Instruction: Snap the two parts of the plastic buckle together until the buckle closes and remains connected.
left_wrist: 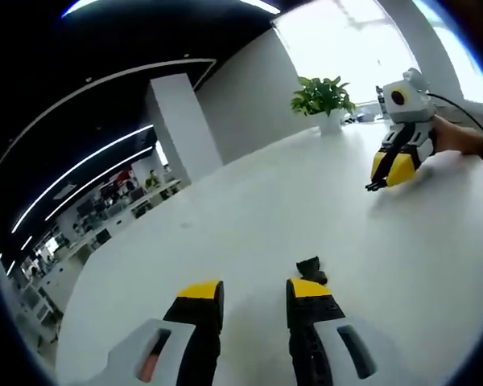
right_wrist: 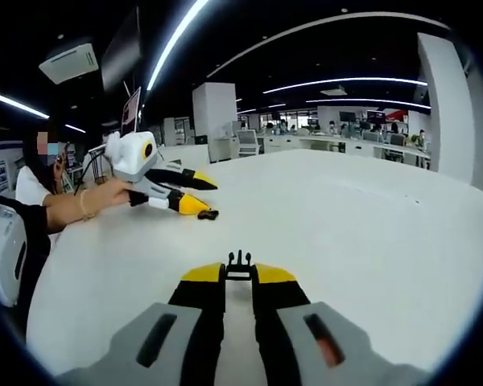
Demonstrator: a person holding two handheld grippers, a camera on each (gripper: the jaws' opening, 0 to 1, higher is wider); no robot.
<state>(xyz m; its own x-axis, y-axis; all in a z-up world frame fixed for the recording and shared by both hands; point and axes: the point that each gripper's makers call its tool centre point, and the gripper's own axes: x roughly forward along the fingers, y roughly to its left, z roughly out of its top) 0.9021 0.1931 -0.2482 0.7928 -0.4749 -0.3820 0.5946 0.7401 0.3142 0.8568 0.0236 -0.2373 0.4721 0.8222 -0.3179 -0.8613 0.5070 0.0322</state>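
On the white table my left gripper stands open, its yellow-tipped jaws well apart. A small black buckle part lies on the table at the tip of its right jaw, outside the gap. In the right gripper view this same part sits just off the lower jaw of the left gripper. My right gripper is shut on the other black buckle part, whose prongs stick out forward. In the left gripper view the right gripper hovers at the far right, with the black part at its tip.
A potted plant stands at the table's far edge, near a white pillar. A person sits at the table's left side, hand on the left gripper. Office desks fill the background. White tabletop stretches between the two grippers.
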